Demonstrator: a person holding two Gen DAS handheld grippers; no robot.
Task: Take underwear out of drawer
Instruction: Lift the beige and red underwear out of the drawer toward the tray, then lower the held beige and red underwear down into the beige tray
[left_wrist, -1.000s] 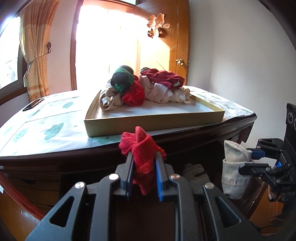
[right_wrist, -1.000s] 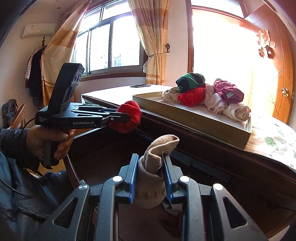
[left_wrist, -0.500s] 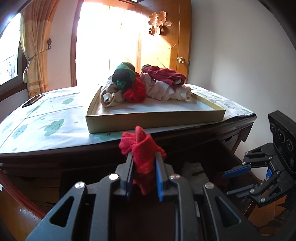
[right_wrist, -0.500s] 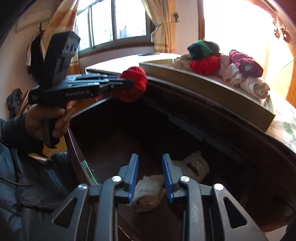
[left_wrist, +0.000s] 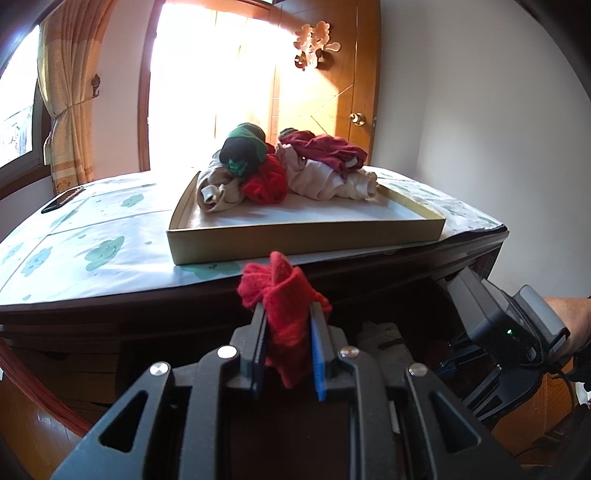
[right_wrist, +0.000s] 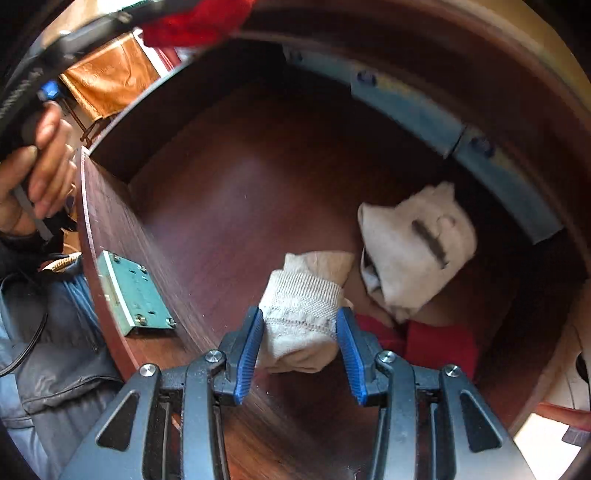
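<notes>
My left gripper (left_wrist: 288, 347) is shut on a red bundle of underwear (left_wrist: 284, 299), held up in front of the table edge. My right gripper (right_wrist: 299, 332) points steeply down into the open wooden drawer (right_wrist: 221, 177). Its jaws are opening, and a rolled beige piece (right_wrist: 306, 295) lies on the drawer floor between the blue pads, no longer lifted. A white rolled piece (right_wrist: 413, 247) and a red cloth (right_wrist: 439, 343) lie just to its right in the drawer. The held red bundle (right_wrist: 195, 22) also shows at the top of the right wrist view.
A shallow cardboard tray (left_wrist: 303, 240) on the table top (left_wrist: 92, 251) holds a pile of rolled underwear (left_wrist: 280, 170). A phone (left_wrist: 62, 199) lies far left on the table. A metal lock plate (right_wrist: 133, 291) sits on the drawer's front wall, beside a person's hand (right_wrist: 40, 162).
The right gripper let go of the beige piece, which dropped into the drawer, then tipped down after it with its jaws widening. The left gripper and its red bundle stayed put.
</notes>
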